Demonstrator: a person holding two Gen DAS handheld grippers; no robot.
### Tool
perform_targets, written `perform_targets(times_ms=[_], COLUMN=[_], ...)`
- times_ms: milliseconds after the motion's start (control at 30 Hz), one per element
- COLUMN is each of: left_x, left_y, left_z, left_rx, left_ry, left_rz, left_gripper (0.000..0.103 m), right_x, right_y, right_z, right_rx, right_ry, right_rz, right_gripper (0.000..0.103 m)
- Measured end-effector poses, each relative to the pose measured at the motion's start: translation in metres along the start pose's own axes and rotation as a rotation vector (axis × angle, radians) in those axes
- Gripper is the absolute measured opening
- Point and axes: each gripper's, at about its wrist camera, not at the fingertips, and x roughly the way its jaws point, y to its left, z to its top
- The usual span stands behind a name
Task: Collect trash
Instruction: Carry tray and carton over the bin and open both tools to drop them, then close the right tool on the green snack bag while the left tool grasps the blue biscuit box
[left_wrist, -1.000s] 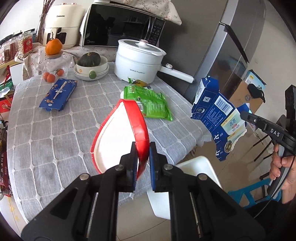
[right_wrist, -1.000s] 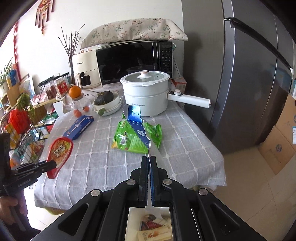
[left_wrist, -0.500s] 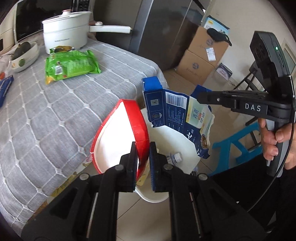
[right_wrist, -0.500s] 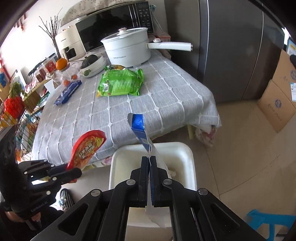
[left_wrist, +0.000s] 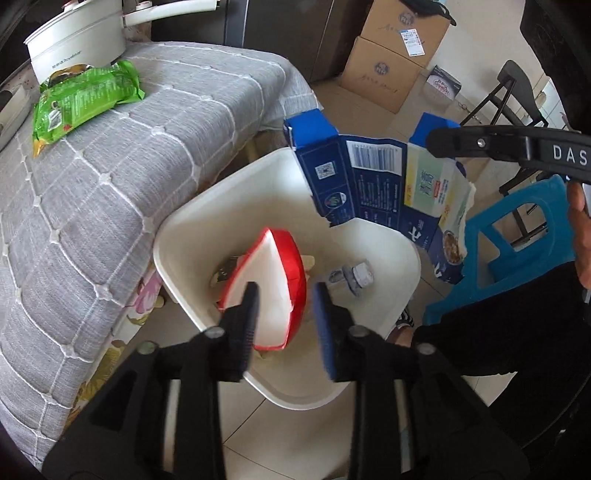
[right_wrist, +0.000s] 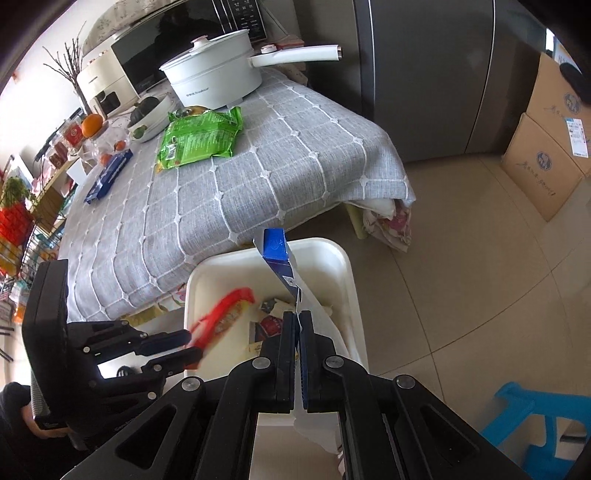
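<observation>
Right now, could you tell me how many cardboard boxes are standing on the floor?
2 in view: a lower cardboard box by the fridge, and an upper box stacked on it. Others may be hidden.

bin (left_wrist: 177, 236): smooth white plastic | red wrapper (left_wrist: 291, 258): shiny film, white inside | blue box (left_wrist: 373, 184): flat printed card, torn edge | desk (right_wrist: 258, 155): soft grey cloth, white stitched squares | green bag (right_wrist: 199, 136): shiny crinkly plastic | pot (right_wrist: 214, 74): smooth glossy white | floor (right_wrist: 461, 258): shiny tiles | grippers: matt black plastic
</observation>
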Motion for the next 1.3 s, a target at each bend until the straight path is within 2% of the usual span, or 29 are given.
perform_targets(times_ms=[67,133,200,467,767,833,900,967,1133,1200,1300], left_x=[-0.010,-0.021,-0.032,-0.054,-0.078,-0.083,-0.090,-0.096,-0.111,-0.116,-0.123], left_y=[0.005,0.012,0.021,0.050,0.075,0.081,0.089,0.098,0.119,0.130,0.151], left_z=[0.000,0.000,-0.002,-0.012,-0.023,-0.025,-0.028,-0.031,-0.042,-0.048,-0.055], left_rx=[-0.022,-0.048,-0.084,-0.162,-0.227,-0.240,-0.265,-0.290,-0.343,-0.371,-0.414], left_ry=[-0.030,-0.051,-0.076,-0.114,-0.152,-0.159,-0.172,-0.185,-0.215,-0.220,-0.218], left_rz=[0.023,0.039,0.060,0.127,0.152,0.162,0.165,0.169,0.200,0.218,0.253], left_gripper=[0.067,0.071,0.080,0.087,0.090,0.091,0.091,0.091,0.092,0.093,0.093], right_x=[-0.001,-0.002,-0.003,0.001,0.005,0.006,0.006,0.005,0.009,0.012,0.019], right_y=[-0.004,-0.007,-0.009,0.000,0.019,0.024,0.031,0.038,0.050,0.056,0.069], right_z=[-0.001,-0.001,-0.002,-0.003,0.003,0.005,0.007,0.009,0.016,0.019,0.024], right_rx=[0.012,0.022,0.032,0.012,-0.013,-0.011,-0.017,-0.024,-0.026,-0.031,-0.072], right_ry=[0.001,0.001,-0.002,0.012,0.014,0.012,0.008,-0.002,-0.005,-0.005,0.008], right_rz=[0.005,0.006,0.009,0.009,0.043,0.057,0.056,0.046,0.049,0.039,0.017], right_gripper=[0.003,0.003,0.003,0.003,0.005,0.016,0.035,0.047,0.059,0.066,0.070])
